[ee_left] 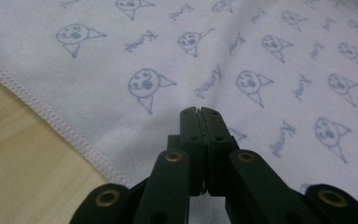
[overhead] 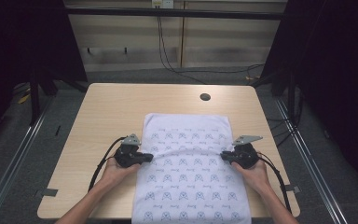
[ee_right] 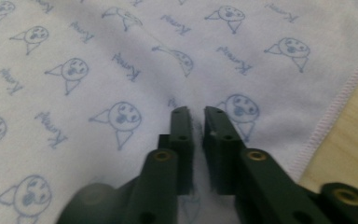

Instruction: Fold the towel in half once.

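A white cloth (overhead: 189,172) printed with small blue faces lies flat on the wooden table (overhead: 112,107), its near end hanging over the front edge. A shallow crease crosses it between my two grippers. My left gripper (overhead: 150,157) rests at the cloth's left edge. Its jaws are pressed together over the cloth (ee_left: 242,51), just inside the stitched hem (ee_left: 37,105), with no fold visible between them. My right gripper (overhead: 223,156) is at the right edge. Its jaws stand a narrow slit apart, and a raised wrinkle (ee_right: 168,51) of the cloth runs into them.
A round cable hole (overhead: 205,97) sits in the table behind the cloth. Bare wood lies to the left and right of the cloth and beyond its far edge. Dark curtains and metal floor rails flank the table.
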The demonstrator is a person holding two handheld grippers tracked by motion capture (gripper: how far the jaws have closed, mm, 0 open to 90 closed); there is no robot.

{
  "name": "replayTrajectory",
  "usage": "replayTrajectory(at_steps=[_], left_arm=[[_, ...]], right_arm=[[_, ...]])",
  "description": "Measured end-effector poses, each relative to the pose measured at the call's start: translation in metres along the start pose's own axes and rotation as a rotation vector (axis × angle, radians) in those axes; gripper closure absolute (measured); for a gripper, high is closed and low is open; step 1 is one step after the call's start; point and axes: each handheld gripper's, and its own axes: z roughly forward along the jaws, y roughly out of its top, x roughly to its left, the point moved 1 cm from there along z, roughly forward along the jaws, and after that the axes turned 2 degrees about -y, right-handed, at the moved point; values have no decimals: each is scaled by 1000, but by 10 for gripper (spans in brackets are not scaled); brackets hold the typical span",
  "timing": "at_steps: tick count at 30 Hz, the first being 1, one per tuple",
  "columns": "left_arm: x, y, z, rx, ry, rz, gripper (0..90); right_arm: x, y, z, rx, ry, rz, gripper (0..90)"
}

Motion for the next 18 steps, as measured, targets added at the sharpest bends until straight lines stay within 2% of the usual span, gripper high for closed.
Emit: replayTrajectory(at_steps=[3,5,8,10,11,12,15,16,17,18], left_arm=[[-4,-4,-2,-5,-10,-9,891],[-9,-10,-7,0,-42,-18,891],[-13,-15,-11,8,-53,-14,891],[-25,-22,-18,25,-56,-5,892],[-25,-22,-18,25,-56,-5,892],[-32,-27,-23,39,-65,5,892],[-39,-31,-27,49,-65,-4,892],[-45,-34,-30,65,-68,3,892],[-45,-34,-30,65,-68,3,892],[-50,-39,-35,73,-85,-5,892]], right_arm=[[5,-3,-2,-1,0,-6,879],[13,-8,-8,5,16,-25,886],[19,-12,-13,14,39,-28,886],[22,-15,-15,16,57,-22,885],[22,-15,-15,16,57,-22,885],[26,-16,-17,28,84,-24,884],[32,-19,-20,31,100,-33,885],[40,-22,-25,47,109,-45,885],[41,-24,-26,48,117,-48,885],[44,-27,-28,49,130,-42,885]])
